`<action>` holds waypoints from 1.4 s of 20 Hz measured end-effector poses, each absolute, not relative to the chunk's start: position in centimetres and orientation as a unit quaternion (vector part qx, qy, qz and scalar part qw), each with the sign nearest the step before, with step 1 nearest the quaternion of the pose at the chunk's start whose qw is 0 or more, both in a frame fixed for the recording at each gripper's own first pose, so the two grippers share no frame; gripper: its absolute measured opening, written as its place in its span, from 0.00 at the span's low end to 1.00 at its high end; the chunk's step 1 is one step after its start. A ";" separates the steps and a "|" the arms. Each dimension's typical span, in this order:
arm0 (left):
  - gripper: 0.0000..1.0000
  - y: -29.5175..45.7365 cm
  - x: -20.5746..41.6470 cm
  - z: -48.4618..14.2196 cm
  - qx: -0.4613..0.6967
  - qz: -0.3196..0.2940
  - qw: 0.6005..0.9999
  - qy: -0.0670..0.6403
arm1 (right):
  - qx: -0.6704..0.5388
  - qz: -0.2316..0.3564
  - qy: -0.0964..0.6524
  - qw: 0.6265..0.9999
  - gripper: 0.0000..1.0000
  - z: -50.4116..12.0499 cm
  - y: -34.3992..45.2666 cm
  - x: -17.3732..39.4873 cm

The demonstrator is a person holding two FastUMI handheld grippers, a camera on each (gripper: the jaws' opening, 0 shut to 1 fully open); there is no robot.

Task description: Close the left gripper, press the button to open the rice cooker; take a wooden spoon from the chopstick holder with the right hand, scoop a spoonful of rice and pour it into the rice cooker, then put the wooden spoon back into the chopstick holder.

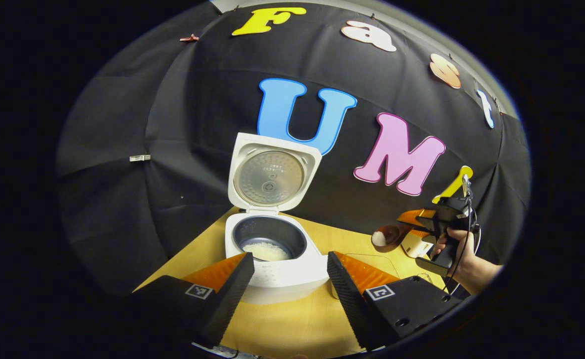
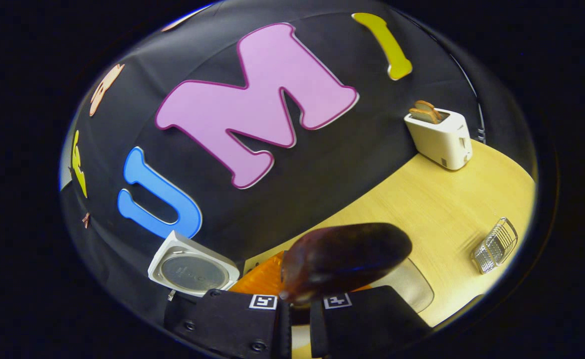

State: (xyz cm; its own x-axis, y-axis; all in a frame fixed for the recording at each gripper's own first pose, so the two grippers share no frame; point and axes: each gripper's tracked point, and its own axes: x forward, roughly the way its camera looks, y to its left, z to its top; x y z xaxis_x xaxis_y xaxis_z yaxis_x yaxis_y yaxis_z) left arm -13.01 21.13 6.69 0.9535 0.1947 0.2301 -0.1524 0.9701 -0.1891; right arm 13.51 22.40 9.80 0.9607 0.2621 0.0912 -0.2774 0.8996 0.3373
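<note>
The white rice cooker (image 1: 282,279) stands open on the wooden table, lid (image 1: 272,174) upright, with white rice (image 1: 267,252) in its dark pot. My left gripper (image 1: 290,259) is open just in front of the cooker, one finger on each side of its front, holding nothing. To the cooker's right, a hand (image 1: 464,259) holds my right gripper (image 1: 424,222) in the air, shut on a brown wooden spoon (image 1: 389,235) with white rice in its bowl. In the right gripper view the spoon's dark back (image 2: 344,259) rises from the right gripper (image 2: 297,311), with the cooker lid (image 2: 192,271) to the left.
A white toaster (image 2: 439,134) with bread in its slot stands at the back of the table (image 2: 437,209). A wire chopstick holder (image 2: 495,245) stands to the right. A clear container (image 2: 414,286) sits under the spoon, to the right of the cooker.
</note>
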 end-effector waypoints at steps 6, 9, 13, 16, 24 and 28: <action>0.95 24.3 -14.0 6.8 -0.104 0.108 0.980 -0.133 | 0.126 0.174 -0.023 0.976 0.07 10.3 29.6 14.1; 0.95 25.7 -14.4 7.1 -0.107 0.116 0.978 -0.136 | 0.119 0.192 -0.014 0.974 0.19 9.9 33.4 14.5; 0.95 28.1 -14.8 7.2 -0.105 0.134 0.976 -0.133 | 0.101 0.213 0.001 0.972 0.07 8.3 38.0 15.1; 0.95 29.6 -15.0 7.0 -0.115 0.141 0.975 -0.131 | 0.077 0.225 0.010 0.971 0.07 6.7 41.0 15.7; 0.95 32.8 -15.1 6.7 -0.136 0.161 0.969 -0.128 | -0.064 0.257 0.003 0.964 0.07 3.1 47.5 17.0; 0.95 33.5 -15.0 6.5 -0.139 0.166 0.968 -0.127 | -0.193 0.268 -0.032 0.943 0.07 0.6 49.4 17.4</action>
State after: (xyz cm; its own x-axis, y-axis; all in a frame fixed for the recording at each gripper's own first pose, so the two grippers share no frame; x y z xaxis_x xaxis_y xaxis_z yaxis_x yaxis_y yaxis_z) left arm -15.00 33.47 6.49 0.9128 0.3560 0.1999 -0.2857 0.9067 -0.3102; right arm 17.39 49.39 0.62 0.8540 0.5184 -0.0435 -0.4939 0.7817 -0.3807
